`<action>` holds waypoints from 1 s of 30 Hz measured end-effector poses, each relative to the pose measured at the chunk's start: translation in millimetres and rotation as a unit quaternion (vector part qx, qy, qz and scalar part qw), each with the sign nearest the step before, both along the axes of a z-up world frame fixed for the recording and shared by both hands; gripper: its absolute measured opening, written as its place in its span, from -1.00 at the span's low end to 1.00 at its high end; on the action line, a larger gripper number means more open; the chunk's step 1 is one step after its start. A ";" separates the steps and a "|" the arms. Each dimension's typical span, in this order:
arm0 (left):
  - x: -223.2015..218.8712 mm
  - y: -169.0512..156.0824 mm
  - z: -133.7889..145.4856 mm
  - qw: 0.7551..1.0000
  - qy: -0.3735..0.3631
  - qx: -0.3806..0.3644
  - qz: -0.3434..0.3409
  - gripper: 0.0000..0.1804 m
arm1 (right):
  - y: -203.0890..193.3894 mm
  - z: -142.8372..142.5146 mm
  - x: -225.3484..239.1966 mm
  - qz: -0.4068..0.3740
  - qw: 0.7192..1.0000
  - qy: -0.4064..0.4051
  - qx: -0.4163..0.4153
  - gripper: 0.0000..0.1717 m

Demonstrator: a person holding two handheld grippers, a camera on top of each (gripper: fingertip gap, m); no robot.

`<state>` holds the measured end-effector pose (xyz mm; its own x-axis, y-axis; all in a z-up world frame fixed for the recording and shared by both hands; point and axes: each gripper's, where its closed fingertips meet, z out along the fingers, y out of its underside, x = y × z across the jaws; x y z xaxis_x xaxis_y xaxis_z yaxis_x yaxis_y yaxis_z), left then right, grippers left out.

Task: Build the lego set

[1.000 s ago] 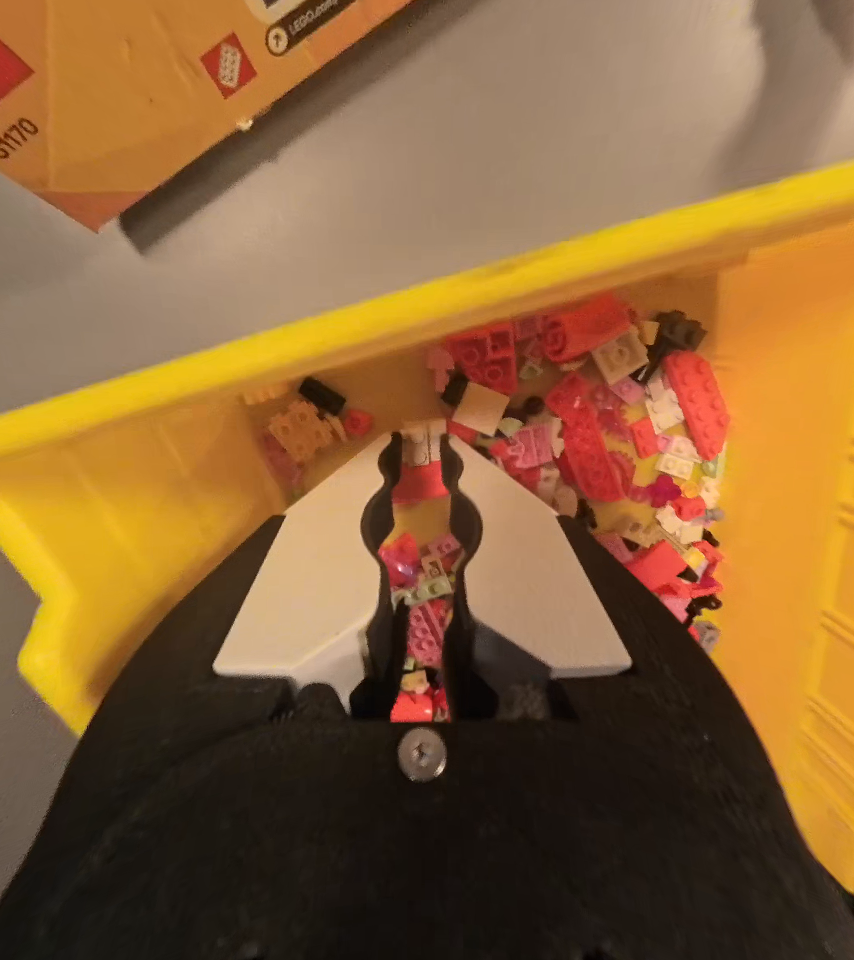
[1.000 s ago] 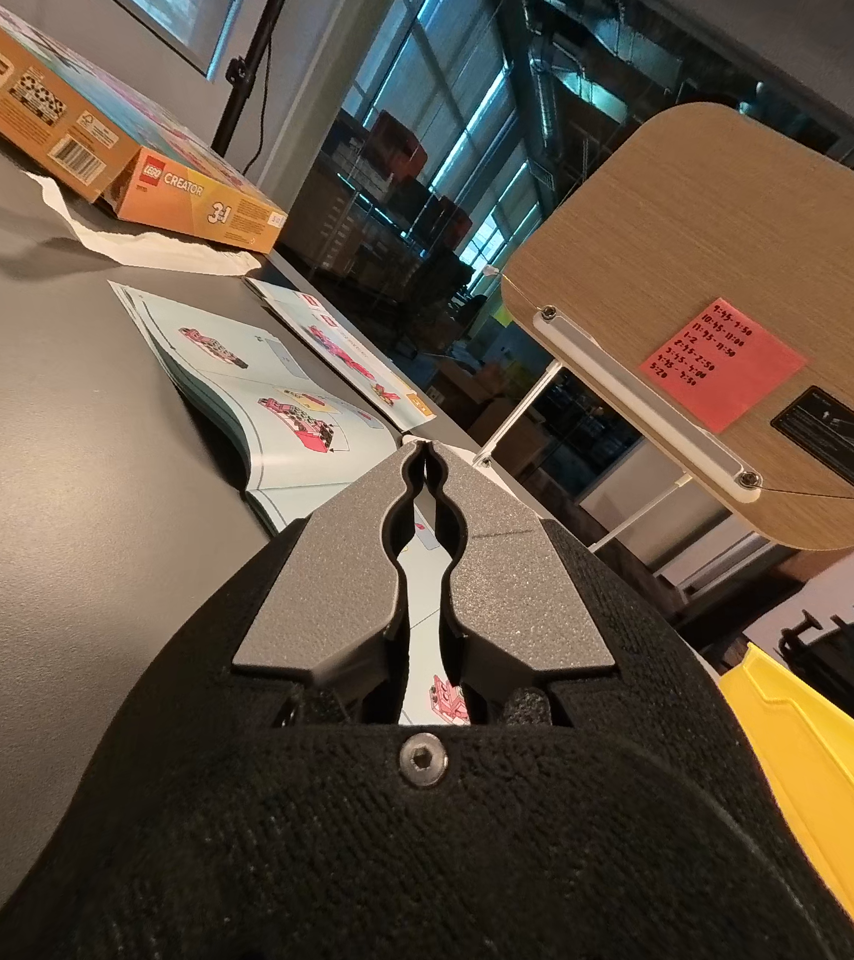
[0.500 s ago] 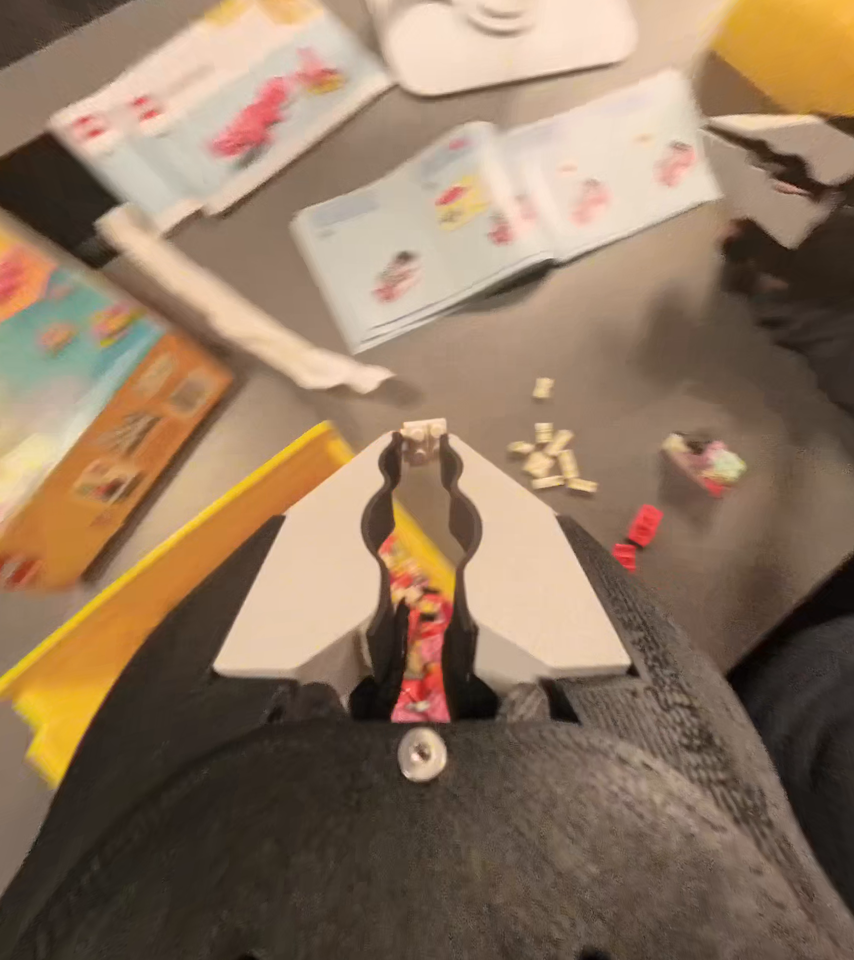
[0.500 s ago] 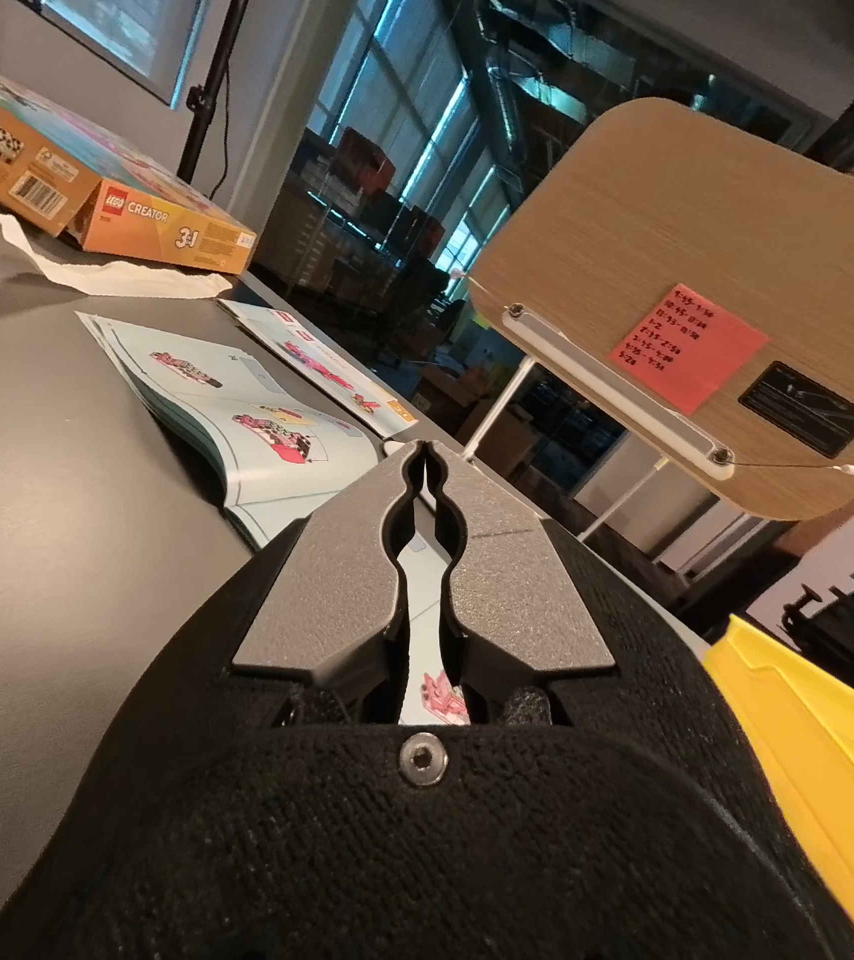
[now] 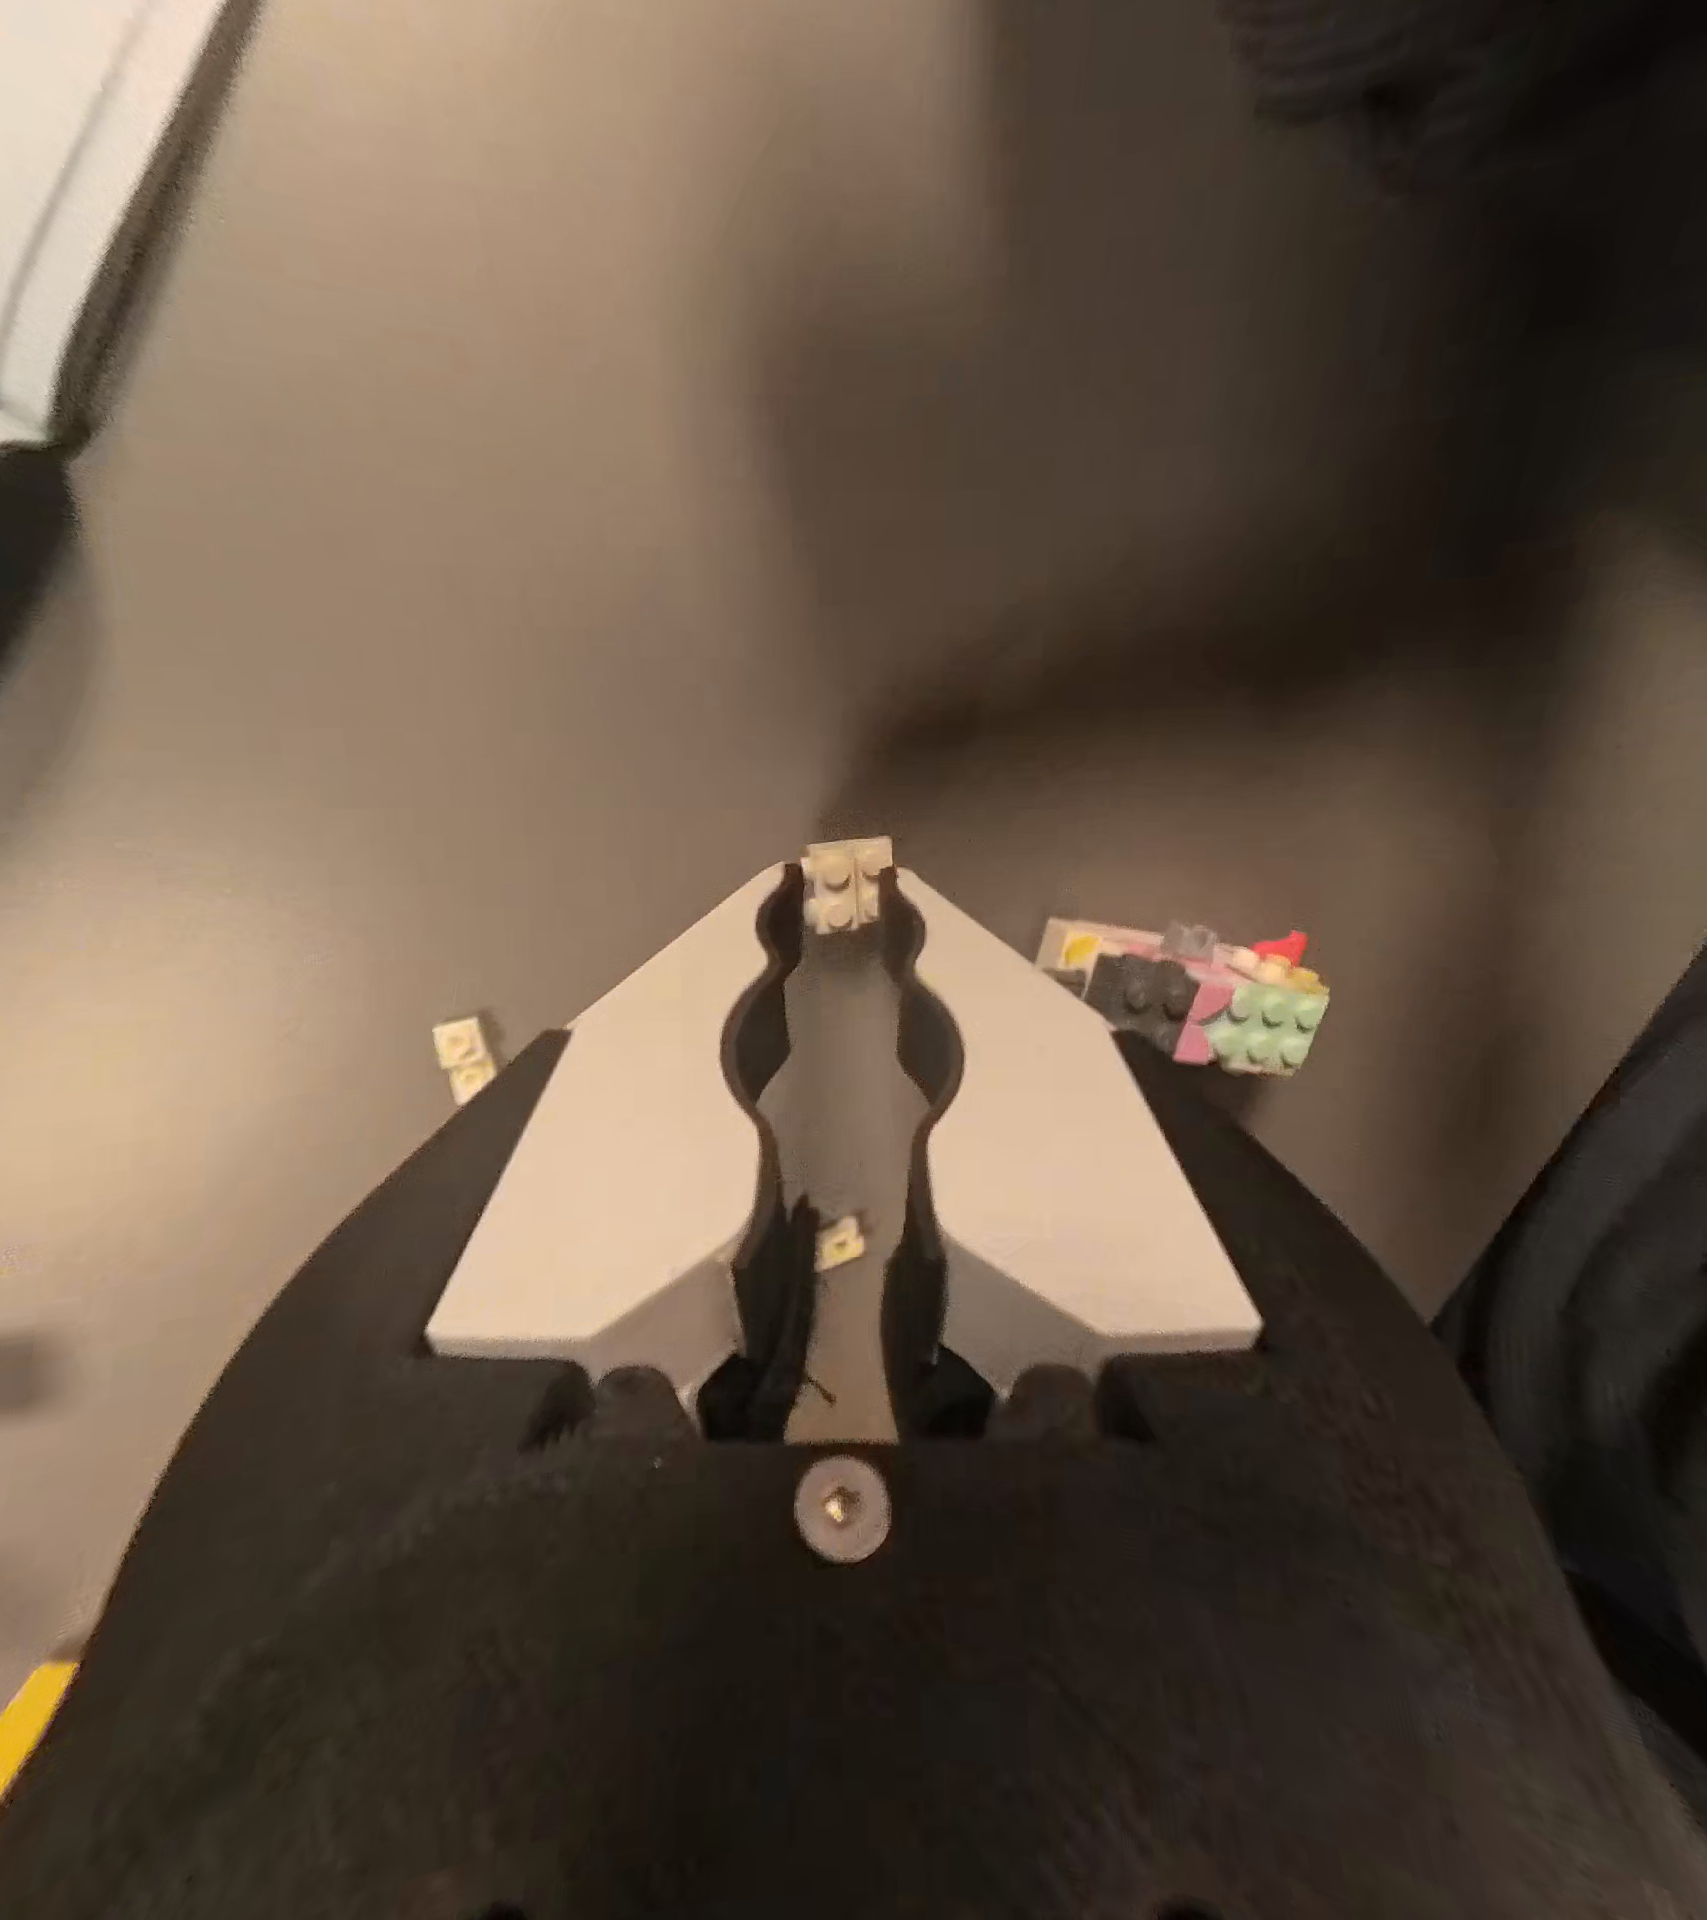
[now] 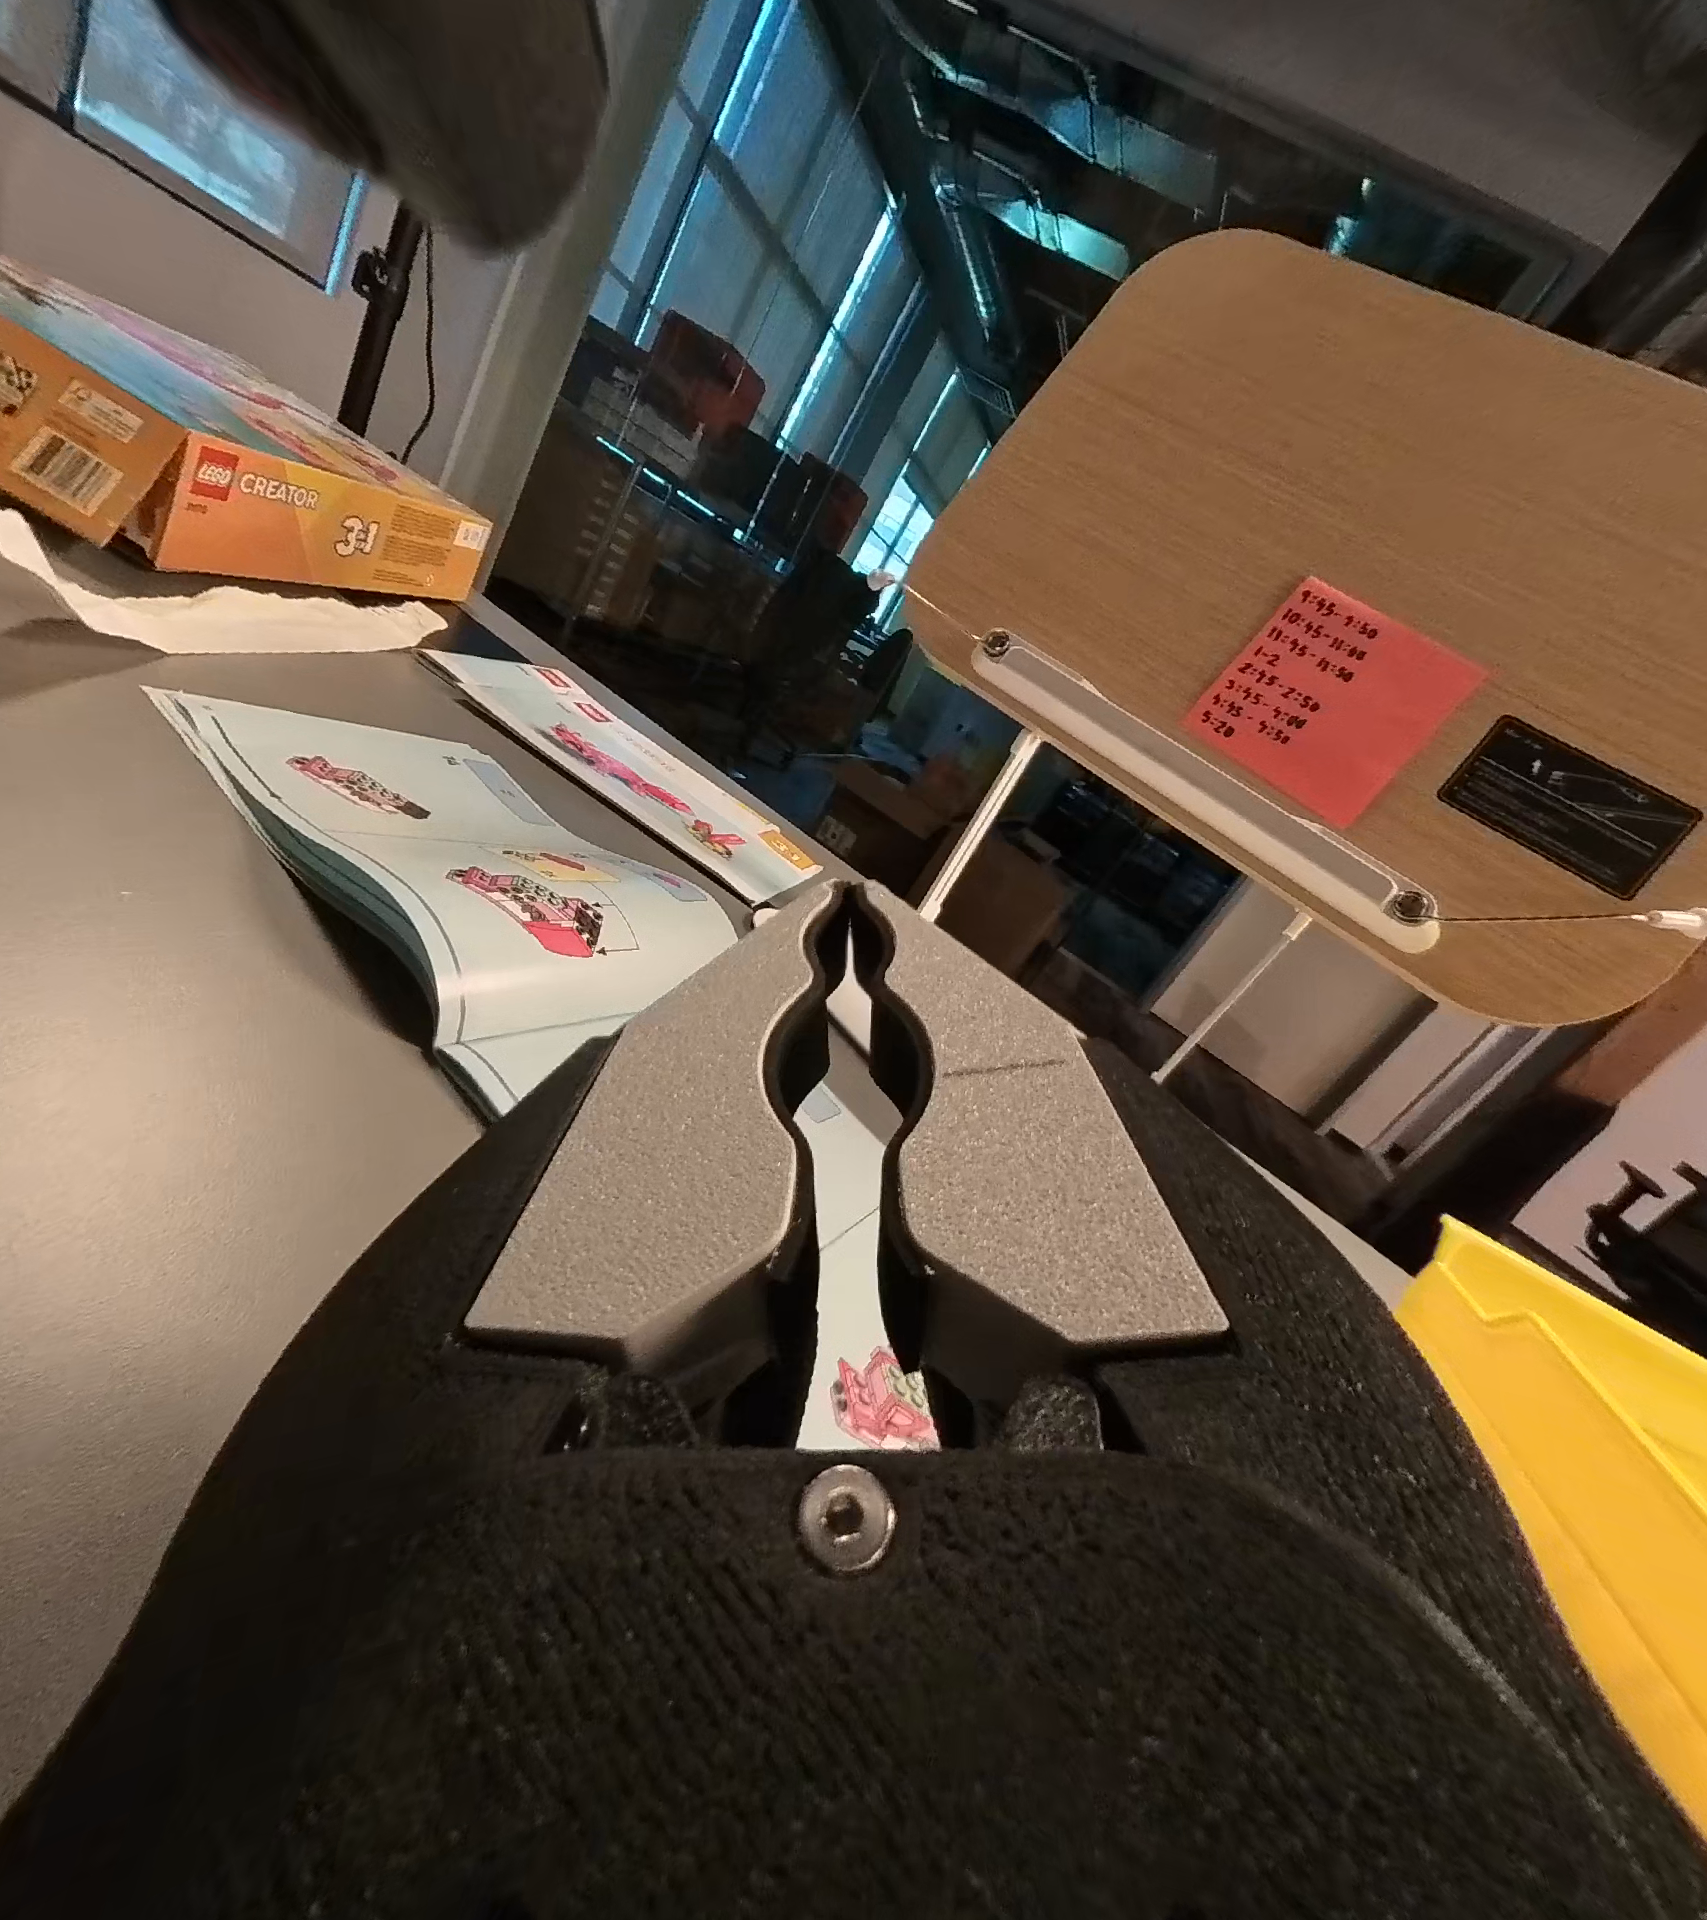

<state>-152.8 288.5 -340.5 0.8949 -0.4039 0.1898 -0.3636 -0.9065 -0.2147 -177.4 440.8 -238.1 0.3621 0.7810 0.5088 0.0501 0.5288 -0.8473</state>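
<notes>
Here, a cream studded plate is being clamped between the left gripper's fingers above the surface, while the right gripper's fingers are being kept together over an open booklet.

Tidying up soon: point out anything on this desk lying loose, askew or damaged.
Two cream plates lie loose on the grey table; crumpled white paper pokes from under the orange box, whose end flap hangs open. Nothing is visibly broken.
</notes>
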 end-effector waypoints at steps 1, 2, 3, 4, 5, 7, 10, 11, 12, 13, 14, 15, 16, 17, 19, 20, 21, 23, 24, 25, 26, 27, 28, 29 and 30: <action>2.1 -0.1 -4.1 1.000 0.005 -0.004 -0.002 -0.85 | 0.4 0.3 0.1 0.000 1.000 0.001 -0.002 -1.00; 1.8 0.9 -7.6 1.000 0.015 -0.004 -0.002 -0.84 | 0.9 0.4 0.0 0.000 1.000 0.002 -0.003 -1.00; 1.2 5.9 -6.8 1.000 0.023 0.009 0.005 -0.85 | 1.2 0.8 -0.1 0.001 1.000 0.003 -0.004 -1.00; -1.2 10.7 -6.1 0.999 0.035 0.021 0.013 -0.84 | 1.3 1.1 -0.4 0.001 1.000 0.004 -0.004 -1.00; -2.4 12.3 -6.7 0.999 0.044 0.024 0.014 -0.74 | 1.4 1.2 -0.6 0.001 1.000 0.005 -0.005 -1.00; -3.9 11.6 -7.5 0.998 0.058 0.020 0.019 -0.58 | 1.4 2.0 -0.2 0.001 1.000 0.007 -0.004 -1.00; -10.4 8.8 2.0 0.996 0.076 0.035 0.034 -0.49 | 1.8 3.2 0.6 0.001 1.000 0.010 -0.006 -1.00; -15.2 7.2 8.2 0.994 0.085 0.047 0.043 -0.45 | 2.1 3.5 1.0 0.001 1.000 0.012 -0.007 -1.00; -20.6 5.0 15.6 0.992 0.093 0.062 0.057 -0.42 | 2.4 4.2 1.5 0.001 1.000 0.014 -0.009 -1.00; -25.6 3.0 24.4 0.989 0.096 0.080 0.078 -0.38 | 2.7 4.6 1.9 0.001 1.000 0.016 -0.010 -1.00; -28.5 2.2 34.8 0.985 0.090 0.108 0.102 -0.36 | 2.9 5.1 2.3 0.001 1.000 0.017 -0.011 -1.00; -29.6 2.7 46.7 0.978 0.076 0.145 0.131 -0.35 | 3.2 5.4 2.7 0.000 1.000 0.019 -0.012 -1.00; -30.3 3.6 58.9 0.968 0.057 0.186 0.160 -0.34 | 3.3 5.6 3.2 0.000 1.000 0.019 -0.013 -1.00; -30.6 4.4 70.5 0.954 0.036 0.231 0.187 -0.34 | 3.2 5.8 3.8 -0.001 1.000 0.020 -0.013 -1.00; -38.6 5.0 89.6 0.917 0.012 0.322 0.235 -0.34 | 1.3 5.8 4.6 0.001 1.000 0.020 -0.011 -1.00; -47.6 4.4 96.0 0.894 0.014 0.366 0.258 -0.34 | 0.0 5.4 4.9 0.001 1.000 0.018 -0.008 -1.00; -57.5 3.8 100.7 0.870 0.020 0.406 0.279 -0.34 | -1.2 4.9 5.1 0.001 1.000 0.016 -0.005 -1.00; -72.6 5.6 105.5 0.829 0.034 0.475 0.293 -0.37 | -4.1 3.9 5.6 0.002 1.000 0.011 0.001 -1.00; -80.7 7.4 105.0 0.813 0.051 0.500 0.295 -0.39 | -5.6 3.1 6.2 0.002 1.000 0.008 0.003 -1.00; -86.5 10.0 104.2 0.799 0.069 0.523 0.288 -0.40 | -7.3 2.5 7.3 0.003 1.000 0.005 0.005 -1.00; -89.5 12.7 104.5 0.786 0.084 0.546 0.276 -0.44 | -9.2 2.3 8.9 0.002 1.000 0.004 0.007 -1.00; -90.8 14.4 106.2 0.772 0.100 0.572 0.260 -0.50 | -11.1 2.3 10.8 0.002 1.000 0.003 0.009 -1.00; -92.1 14.9 107.8 0.757 0.118 0.594 0.245 -0.53 | -13.2 1.7 12.5 0.003 1.000 0.001 0.011 -1.00; -94.5 14.3 108.4 0.745 0.136 0.610 0.235 -0.57 | -14.9 1.1 13.9 0.003 1.000 -0.001 0.013 -1.00; -97.8 13.0 108.3 0.734 0.152 0.622 0.228 -0.58 | -16.8 0.4 14.8 0.005 1.000 -0.004 0.013 -1.00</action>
<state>-250.6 301.5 -232.2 0.9159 0.2577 -0.3079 -0.2856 -0.1209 -0.9507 -162.6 424.0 -237.7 0.3511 0.7704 0.5322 0.0512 0.5518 -0.8324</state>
